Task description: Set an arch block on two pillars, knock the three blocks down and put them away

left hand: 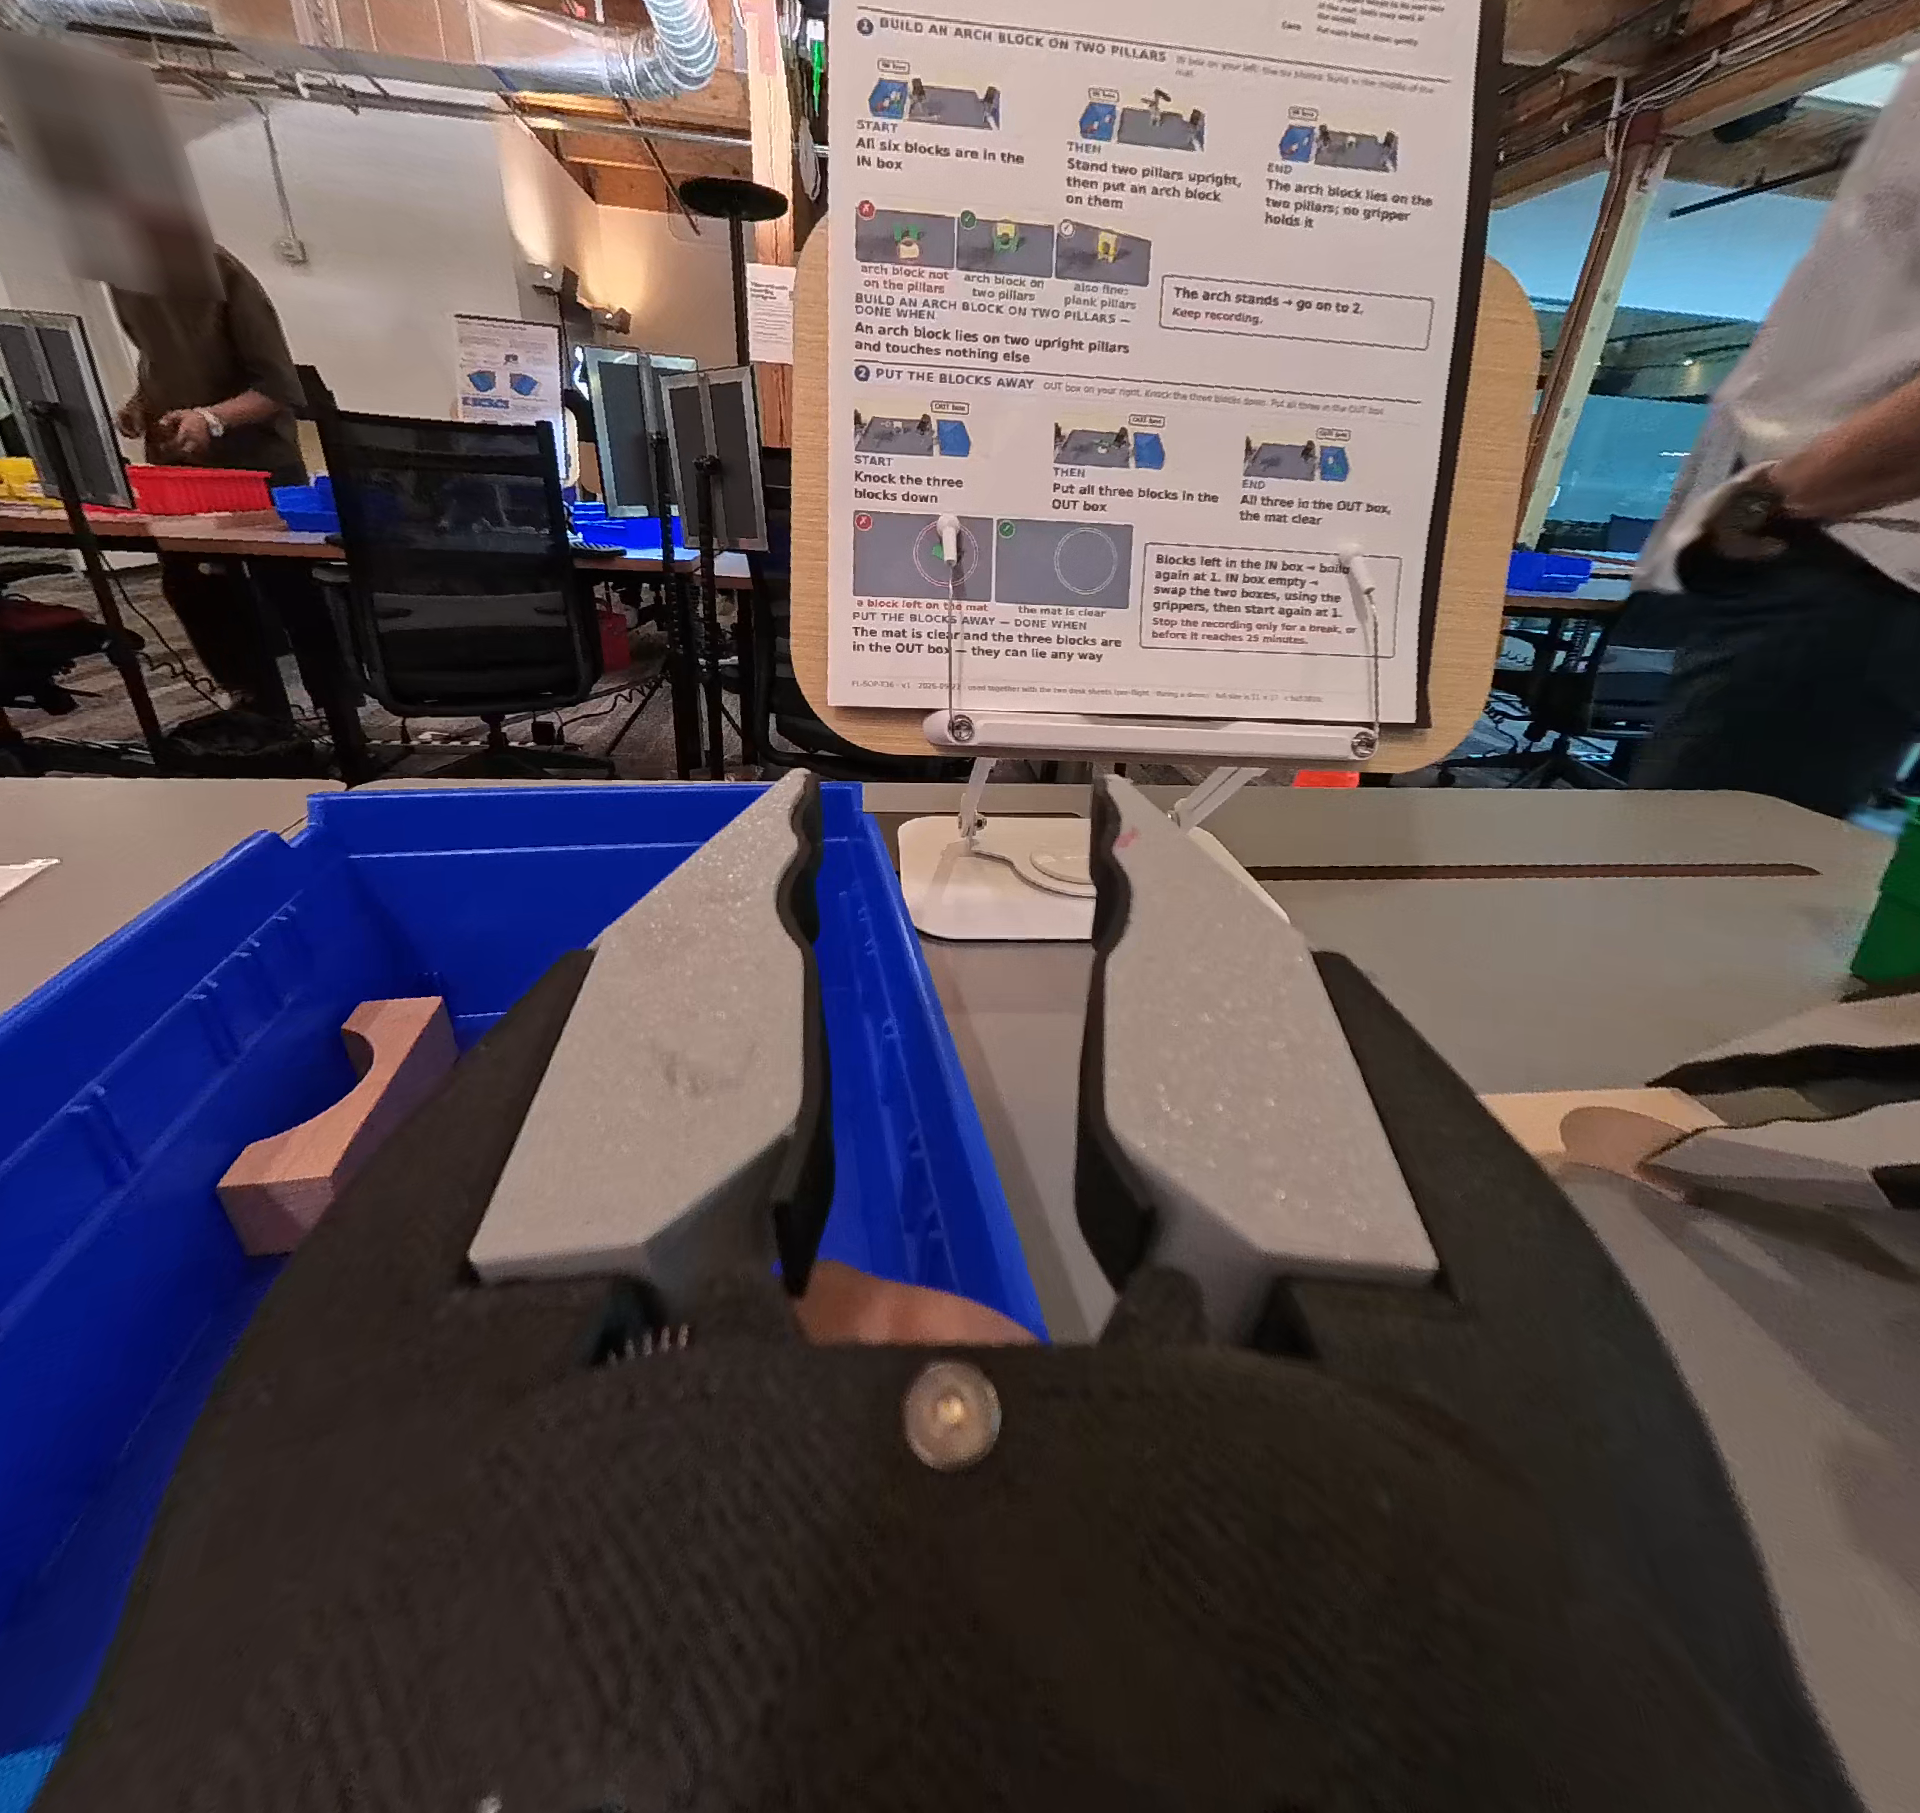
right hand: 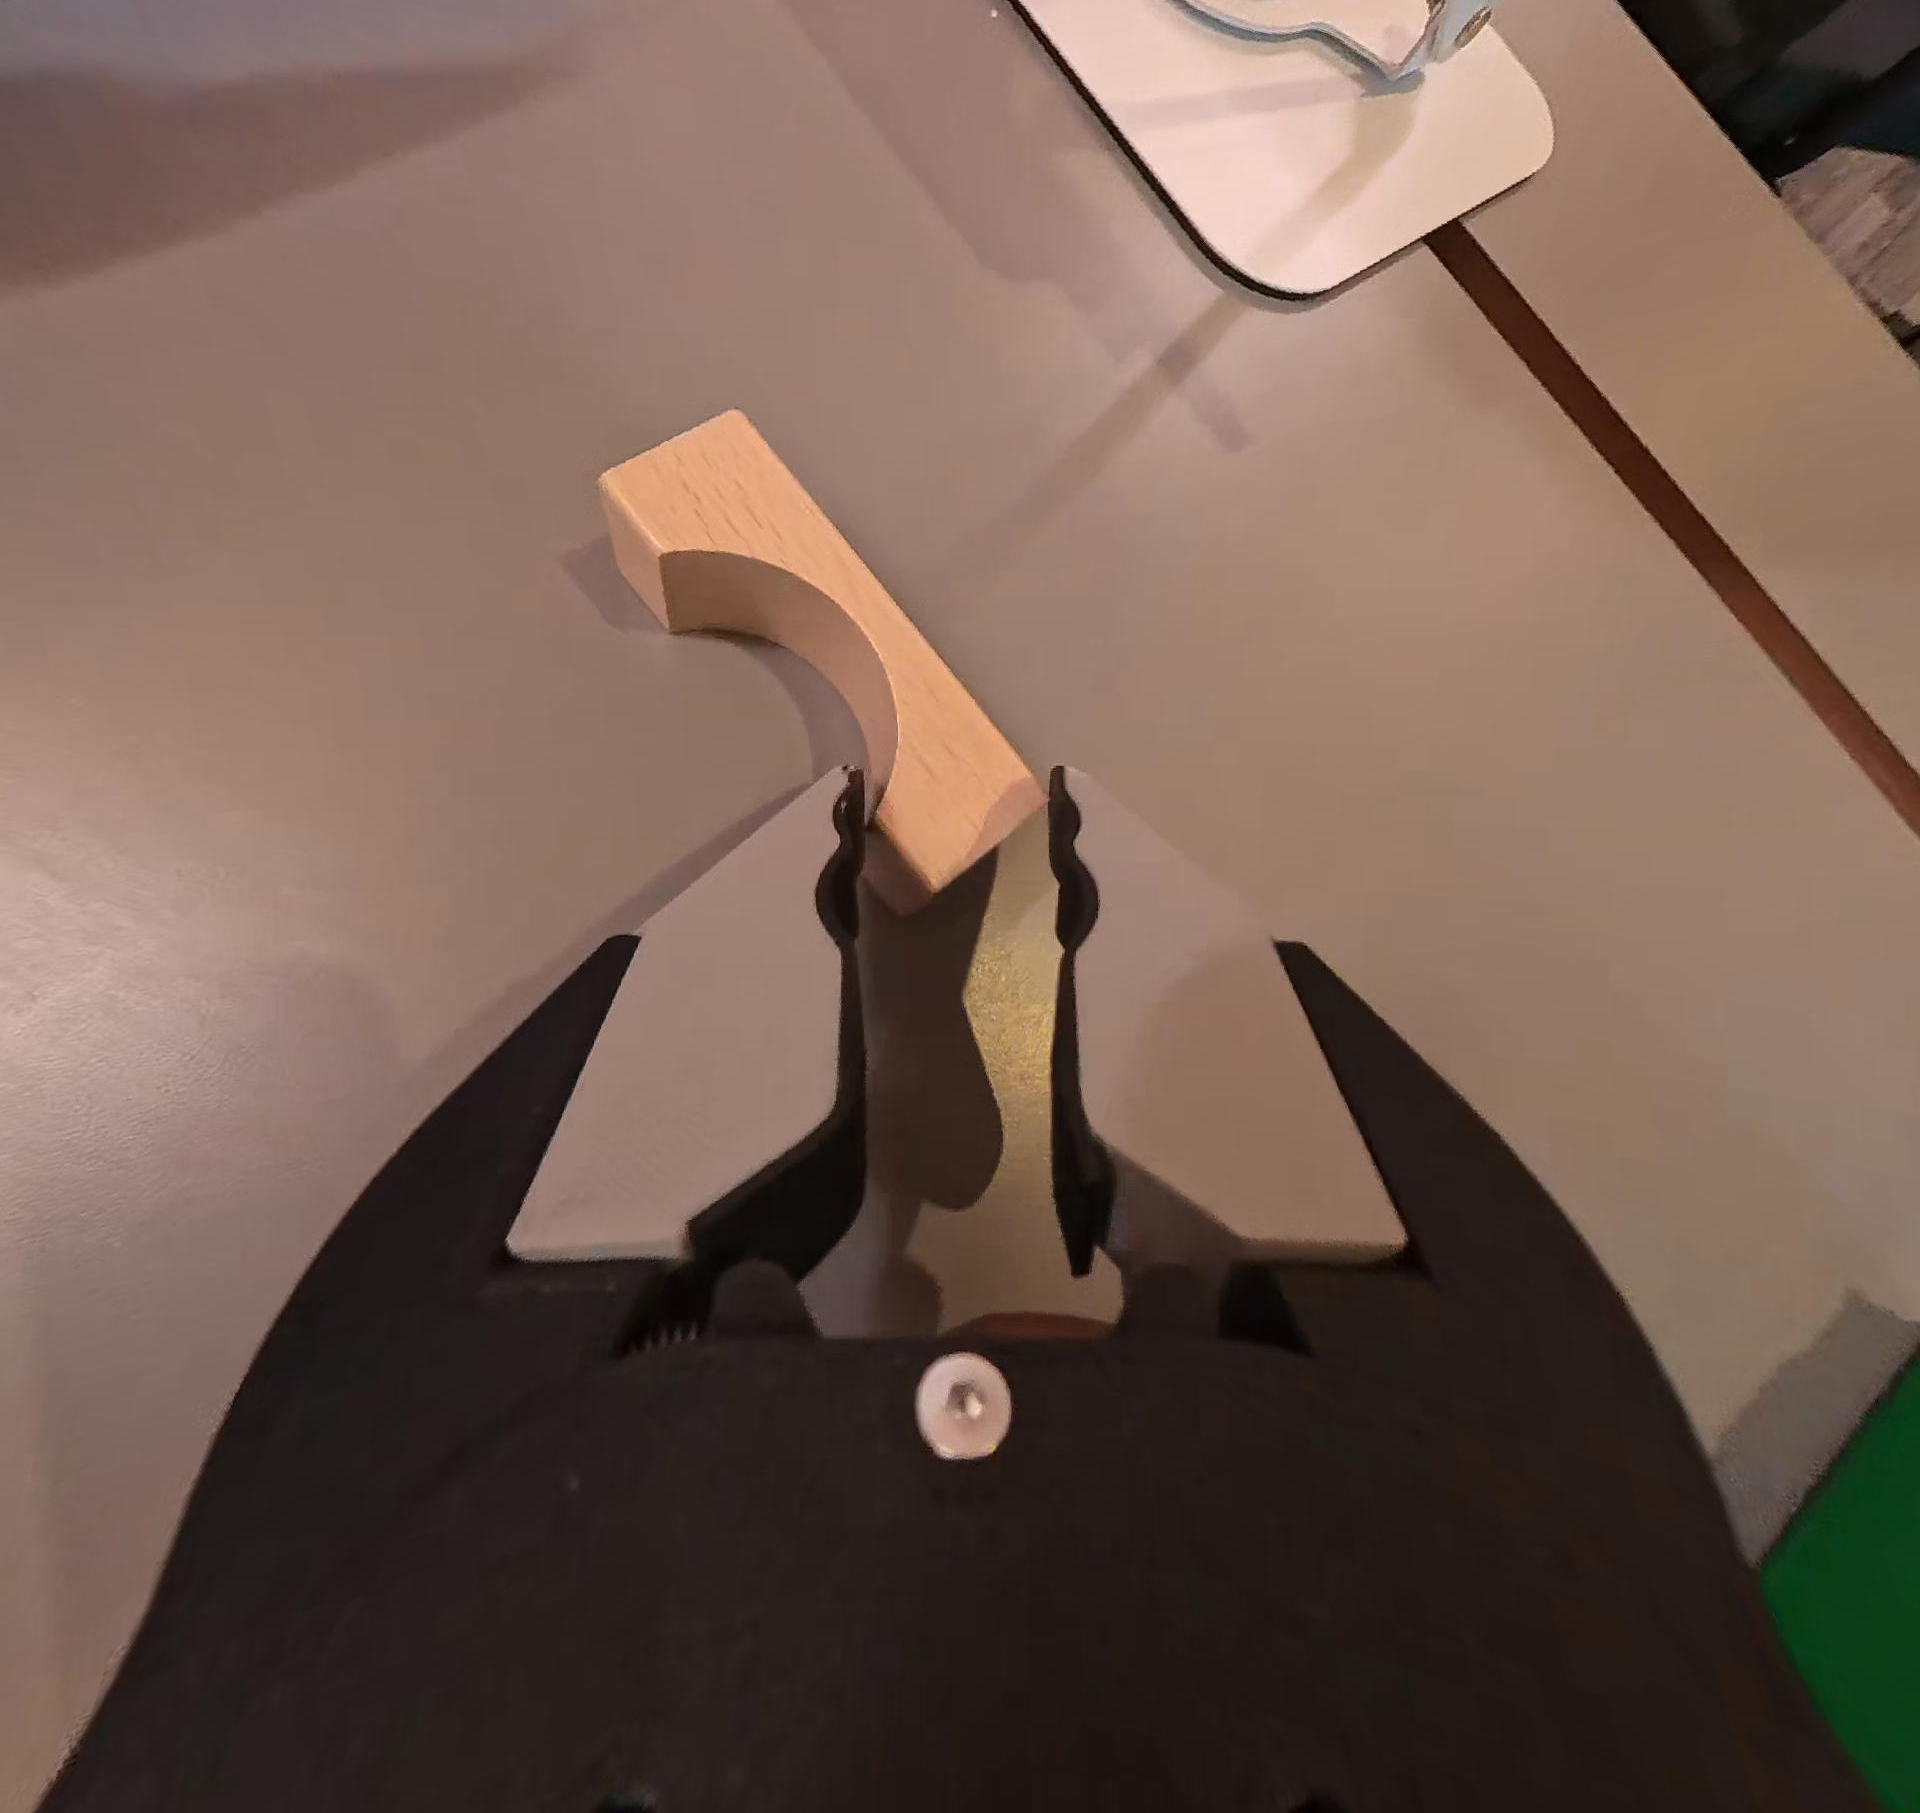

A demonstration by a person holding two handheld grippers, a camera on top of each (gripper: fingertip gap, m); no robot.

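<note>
Only my right wrist view shows the pale arch block (right hand: 831, 651): it lies on the grey table (right hand: 312, 828), its near end between the right gripper (right hand: 951, 792) tips. The left pad touches it; the right pad sits at its corner, and I cannot tell whether it presses.

Only my left wrist view shows the blue box (left hand: 208, 1036), left of the left gripper (left hand: 956, 828), whose jaws are released and bare, with a darker arch block (left hand: 343, 1129) inside. A white document stand (left hand: 997, 880) stands ahead of both grippers.
</note>
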